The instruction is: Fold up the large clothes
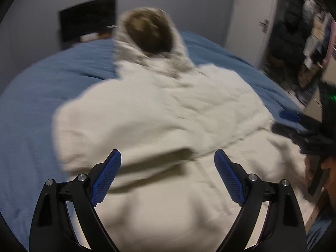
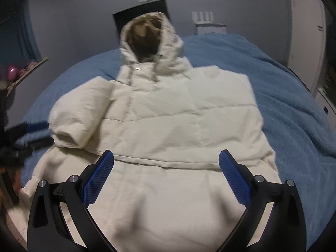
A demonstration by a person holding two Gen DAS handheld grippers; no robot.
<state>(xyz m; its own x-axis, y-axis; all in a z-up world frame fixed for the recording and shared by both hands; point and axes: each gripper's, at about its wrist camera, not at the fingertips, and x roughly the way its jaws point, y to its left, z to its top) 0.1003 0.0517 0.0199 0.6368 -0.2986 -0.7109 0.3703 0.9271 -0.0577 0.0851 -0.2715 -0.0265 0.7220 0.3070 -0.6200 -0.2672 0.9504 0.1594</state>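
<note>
A cream puffer jacket (image 2: 168,115) with a brown-lined hood (image 2: 147,35) lies front up on a blue bedspread (image 2: 283,96). One sleeve (image 2: 73,113) is folded in over the chest, and the other side lies folded across too. My left gripper (image 1: 168,154) hovers open over the jacket's (image 1: 159,109) lower part, nothing between its blue pads. My right gripper (image 2: 167,153) is also open above the hem area, its pads bare. Each gripper shows in the other's view: the right gripper (image 1: 283,121) beside the jacket's edge, the left gripper (image 2: 40,134) by the folded sleeve.
A black screen (image 1: 88,19) stands past the bed's far side. A white door (image 1: 250,21) and an open closet full of clothes (image 1: 298,42) are at the right. A white router (image 2: 203,19) sits behind the bed, a shelf (image 2: 27,71) at the left.
</note>
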